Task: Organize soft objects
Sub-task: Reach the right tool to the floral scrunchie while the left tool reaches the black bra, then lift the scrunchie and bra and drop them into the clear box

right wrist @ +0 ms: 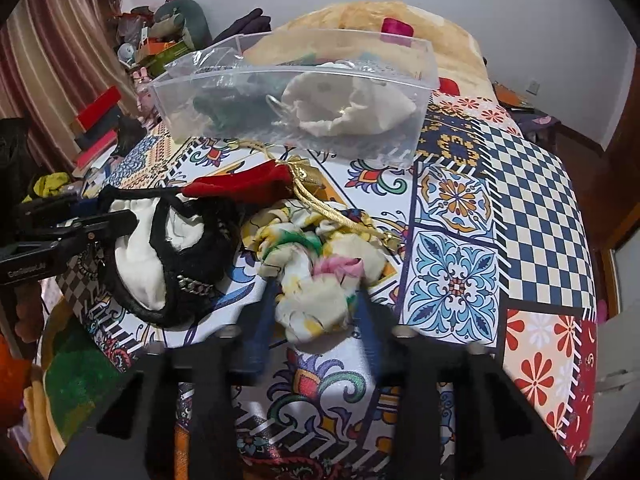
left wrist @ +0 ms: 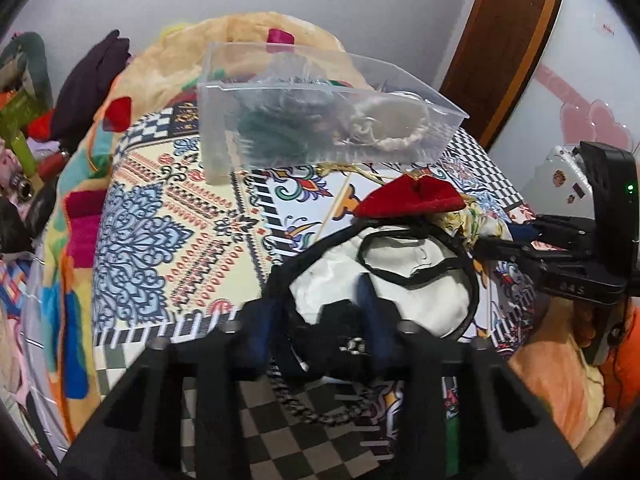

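Note:
A clear plastic bin [left wrist: 320, 120] [right wrist: 288, 96] stands on the patterned cloth and holds a green cloth item [left wrist: 272, 128] and a cream pouch [right wrist: 344, 108]. A white pouch with black trim [left wrist: 384, 280] [right wrist: 160, 248] lies near the front, and my left gripper [left wrist: 320, 300] has its jaws around the pouch's black edge. A red velvet pouch [left wrist: 408, 196] [right wrist: 244, 184] with gold cord lies behind it. My right gripper [right wrist: 316, 300] has its fingers on either side of a floral cloth pouch [right wrist: 320, 264]; it also shows in the left wrist view [left wrist: 492, 248].
The patterned tablecloth [right wrist: 520, 216] covers the round table. A heap of blankets [left wrist: 248, 36] lies behind the bin. Clutter of boxes and clothes [right wrist: 152, 44] stands at the far left. A wooden door [left wrist: 504, 40] is at the right.

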Tool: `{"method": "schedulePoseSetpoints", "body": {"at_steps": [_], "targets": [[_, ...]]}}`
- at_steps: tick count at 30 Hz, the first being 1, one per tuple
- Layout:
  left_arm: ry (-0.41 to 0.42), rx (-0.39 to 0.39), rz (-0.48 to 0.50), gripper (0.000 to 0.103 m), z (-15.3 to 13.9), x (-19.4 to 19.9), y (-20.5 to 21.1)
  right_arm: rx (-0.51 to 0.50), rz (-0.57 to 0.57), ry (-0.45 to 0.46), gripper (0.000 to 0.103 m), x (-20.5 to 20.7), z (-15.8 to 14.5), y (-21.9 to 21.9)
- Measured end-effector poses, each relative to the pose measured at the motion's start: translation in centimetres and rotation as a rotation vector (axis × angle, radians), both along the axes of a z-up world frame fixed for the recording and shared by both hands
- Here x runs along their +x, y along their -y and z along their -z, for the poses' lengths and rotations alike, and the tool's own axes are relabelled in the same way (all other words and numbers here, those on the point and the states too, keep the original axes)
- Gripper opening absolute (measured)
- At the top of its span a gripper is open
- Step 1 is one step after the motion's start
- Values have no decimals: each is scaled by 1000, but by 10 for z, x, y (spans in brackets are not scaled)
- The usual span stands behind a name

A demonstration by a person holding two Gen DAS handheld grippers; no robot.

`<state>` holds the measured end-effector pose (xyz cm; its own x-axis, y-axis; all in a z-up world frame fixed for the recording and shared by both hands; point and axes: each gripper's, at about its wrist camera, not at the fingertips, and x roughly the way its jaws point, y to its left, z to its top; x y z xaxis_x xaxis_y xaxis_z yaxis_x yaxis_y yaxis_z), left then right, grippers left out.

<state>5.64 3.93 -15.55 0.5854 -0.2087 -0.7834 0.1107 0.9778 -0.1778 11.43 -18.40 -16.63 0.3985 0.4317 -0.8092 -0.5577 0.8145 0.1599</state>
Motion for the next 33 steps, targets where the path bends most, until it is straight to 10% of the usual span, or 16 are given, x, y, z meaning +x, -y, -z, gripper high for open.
{"method": "schedulePoseSetpoints", "body": {"at_steps": [5,33], "targets": [[24,4,-14,10,-7,-1,-2,32,18,13,13,1,-6,8],[469,-12,-114,9,-159,15,-17,146,47,380,12,14,-124,3]]}}
